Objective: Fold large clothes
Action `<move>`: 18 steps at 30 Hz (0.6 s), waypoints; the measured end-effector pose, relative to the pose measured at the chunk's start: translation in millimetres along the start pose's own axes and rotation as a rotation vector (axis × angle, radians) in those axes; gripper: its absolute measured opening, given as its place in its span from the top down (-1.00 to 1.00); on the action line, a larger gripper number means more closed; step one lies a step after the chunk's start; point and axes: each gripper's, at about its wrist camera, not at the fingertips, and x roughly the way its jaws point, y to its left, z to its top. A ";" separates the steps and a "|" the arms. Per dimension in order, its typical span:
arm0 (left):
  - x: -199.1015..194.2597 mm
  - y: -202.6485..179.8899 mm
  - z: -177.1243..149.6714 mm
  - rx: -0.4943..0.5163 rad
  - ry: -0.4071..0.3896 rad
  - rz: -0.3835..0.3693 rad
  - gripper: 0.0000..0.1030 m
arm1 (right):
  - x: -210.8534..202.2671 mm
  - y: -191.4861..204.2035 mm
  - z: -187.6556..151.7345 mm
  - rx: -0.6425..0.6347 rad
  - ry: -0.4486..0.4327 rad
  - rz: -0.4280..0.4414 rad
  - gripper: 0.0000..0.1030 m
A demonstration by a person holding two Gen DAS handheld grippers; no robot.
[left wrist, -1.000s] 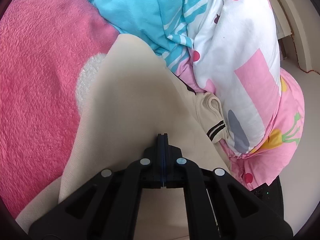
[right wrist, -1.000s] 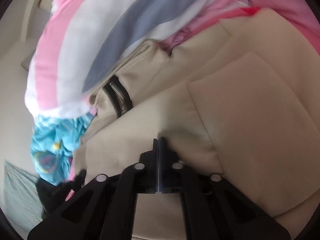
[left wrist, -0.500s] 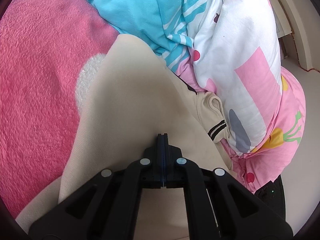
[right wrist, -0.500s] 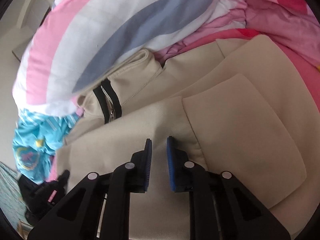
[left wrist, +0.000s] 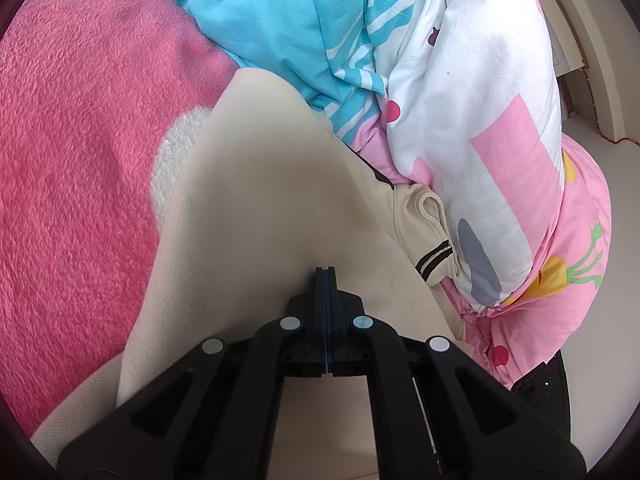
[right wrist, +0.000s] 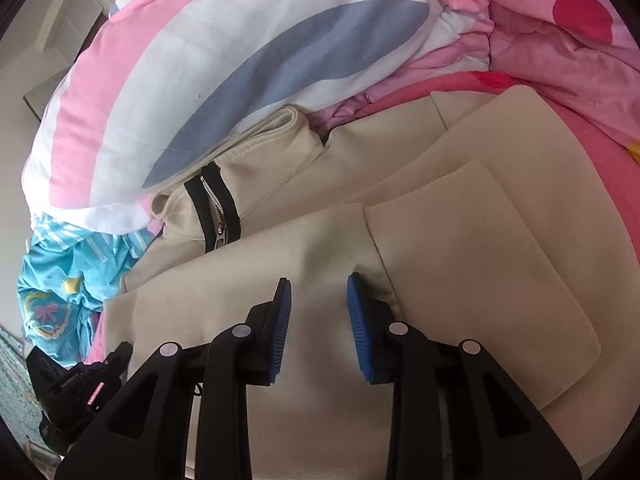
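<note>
A large beige jacket (left wrist: 260, 184) lies spread over a pink fleece blanket (left wrist: 80, 160). Its collar, with a black-edged zipper (right wrist: 216, 216), is tucked under a quilt. My left gripper (left wrist: 325, 272) is shut, pinching a raised fold of the beige cloth. In the right wrist view the jacket (right wrist: 460, 248) shows a folded panel with a straight edge. My right gripper (right wrist: 318, 292) hovers just over the fabric beside that edge. Its jaws are opening, and the blue pads (right wrist: 282, 320) stand apart without pressing the cloth lying under them.
A puffy white, pink and grey quilt (left wrist: 480, 100) is bunched against the jacket's collar side. Crumpled turquoise bedding (left wrist: 272, 12) lies beyond it. A black device (right wrist: 76, 384) sits at the jacket's lower left edge. Pale floor and a wall (left wrist: 600, 60) are at the far right.
My right gripper has let go of the beige fabric: its jaws went from shut to apart, and it tilted a little. The left gripper kept still, shut on the cloth.
</note>
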 end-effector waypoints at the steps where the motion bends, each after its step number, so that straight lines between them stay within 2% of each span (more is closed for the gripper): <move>1: 0.1 0.2 0.1 0.000 0.000 0.000 0.96 | -0.3 1.1 -0.6 -0.006 -0.003 -0.005 0.44; 4: -1.6 -0.9 -0.3 -0.001 0.000 -0.004 0.97 | -6.0 0.5 -2.3 0.004 -0.035 0.002 0.44; 5: -3.6 -3.5 -0.1 0.006 -0.001 -0.008 0.91 | -7.4 0.1 -2.0 0.005 -0.037 0.002 0.44; 6: -6.1 -7.9 0.0 0.021 -0.002 -0.009 0.82 | -7.8 0.9 -1.6 0.003 -0.032 -0.002 0.43; 7: -10.5 -17.4 0.6 0.062 -0.001 -0.004 0.60 | -8.7 2.6 -1.5 -0.003 -0.029 -0.007 0.43; 8: -14.9 -25.2 0.9 0.096 -0.013 -0.002 0.49 | -10.1 5.1 -1.5 -0.015 -0.032 -0.007 0.42; 10: -27.9 -46.7 0.1 0.194 -0.060 0.017 0.44 | -13.4 13.1 -1.3 -0.054 -0.040 0.013 0.42; 12: -36.1 -66.6 -2.4 0.287 -0.085 0.041 0.41 | -13.2 25.0 0.0 -0.118 -0.033 0.044 0.29; 13: -36.7 -73.5 -4.0 0.319 -0.080 0.042 0.41 | -7.3 34.0 1.5 -0.175 0.001 0.058 0.17; 15: -32.3 -81.1 -8.5 0.372 -0.068 0.079 0.41 | 7.3 40.9 1.4 -0.226 0.064 0.057 0.15; 16: -27.7 -83.6 -11.1 0.400 -0.063 0.114 0.41 | 16.1 38.0 0.1 -0.222 0.090 0.051 0.15; 18: -14.3 -89.1 -18.2 0.458 -0.030 0.185 0.41 | 16.6 29.2 1.1 -0.186 0.090 0.097 0.15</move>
